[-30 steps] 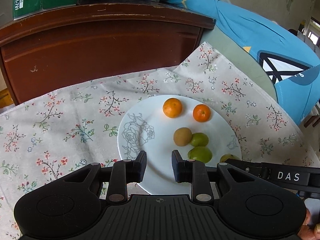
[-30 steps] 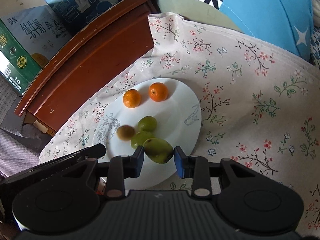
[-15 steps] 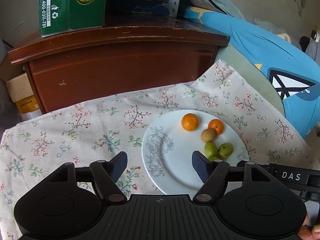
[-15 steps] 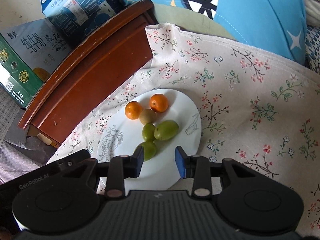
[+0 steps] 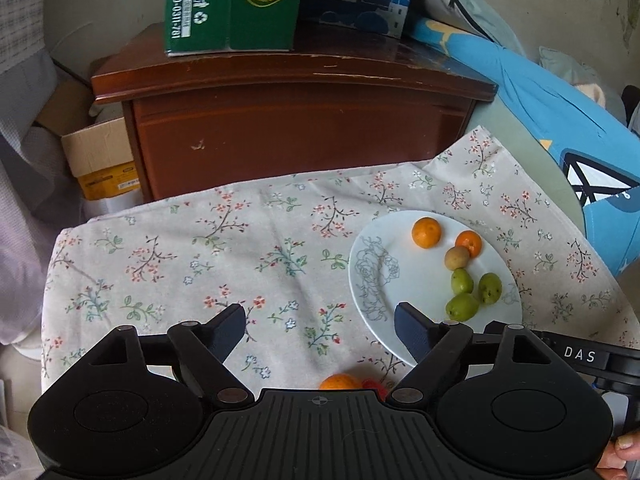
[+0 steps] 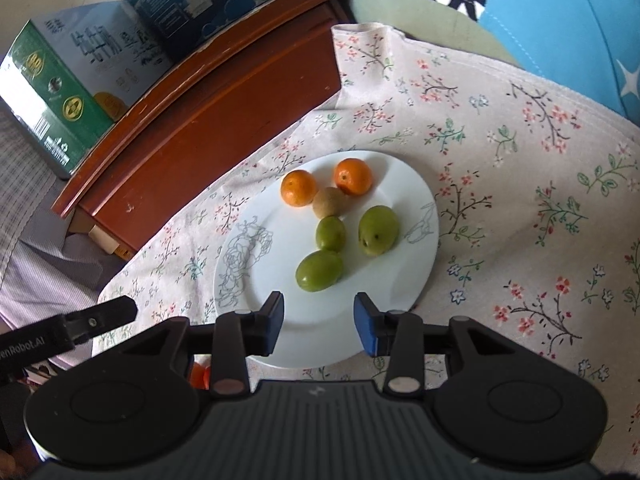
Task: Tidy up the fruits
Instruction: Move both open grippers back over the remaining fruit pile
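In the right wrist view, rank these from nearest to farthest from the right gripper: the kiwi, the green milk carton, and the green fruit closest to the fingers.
From the right gripper:
1. Nearest green fruit, on the plate just ahead of the fingertips.
2. Kiwi, farther back on the plate, touching the oranges.
3. Green milk carton, far upper left on the wooden cabinet.

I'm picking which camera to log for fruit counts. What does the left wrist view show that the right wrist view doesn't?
Left wrist only: a whole orange fruit on the floral cloth off the plate, a cardboard box beside the cabinet, and the open left tongs.
Right wrist only: the open right tongs.
Both: the white plate with two oranges, one brown fruit and three green fruits.
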